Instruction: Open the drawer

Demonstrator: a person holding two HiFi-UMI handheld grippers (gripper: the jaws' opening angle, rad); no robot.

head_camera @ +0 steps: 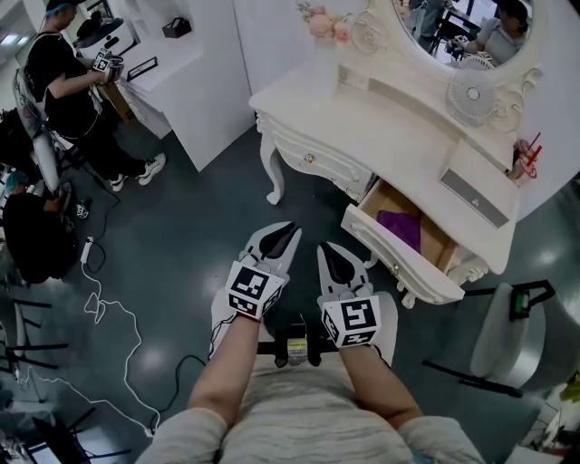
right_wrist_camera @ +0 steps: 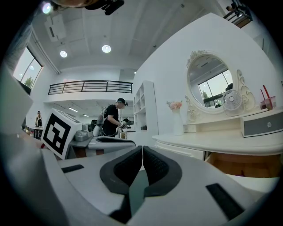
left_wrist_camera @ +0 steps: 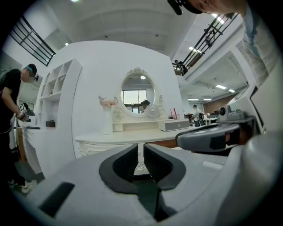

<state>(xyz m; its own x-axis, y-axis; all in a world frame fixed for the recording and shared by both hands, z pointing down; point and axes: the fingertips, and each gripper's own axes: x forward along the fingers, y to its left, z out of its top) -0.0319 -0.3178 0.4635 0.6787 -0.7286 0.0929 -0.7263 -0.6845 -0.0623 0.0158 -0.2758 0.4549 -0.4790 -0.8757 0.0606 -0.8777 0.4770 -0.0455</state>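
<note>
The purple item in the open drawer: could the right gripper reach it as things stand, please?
Probably yes: the drawer stands pulled out, the purple item lies uncovered, and nothing blocks the right gripper.

A white fan (head_camera: 471, 95) stands before the oval mirror (head_camera: 450, 29), between pink flowers (head_camera: 326, 25) and a cup of red straws (head_camera: 526, 160).

**Two grippers level, side by side, fingers closed**

The left gripper (head_camera: 286, 230) and right gripper (head_camera: 332, 250) reach forward from the forearms (head_camera: 227, 372), close beside each other. The left fingers (left_wrist_camera: 126, 163) leave a thin slit; the right fingers (right_wrist_camera: 128, 165) meet. Neither holds anything.
</note>
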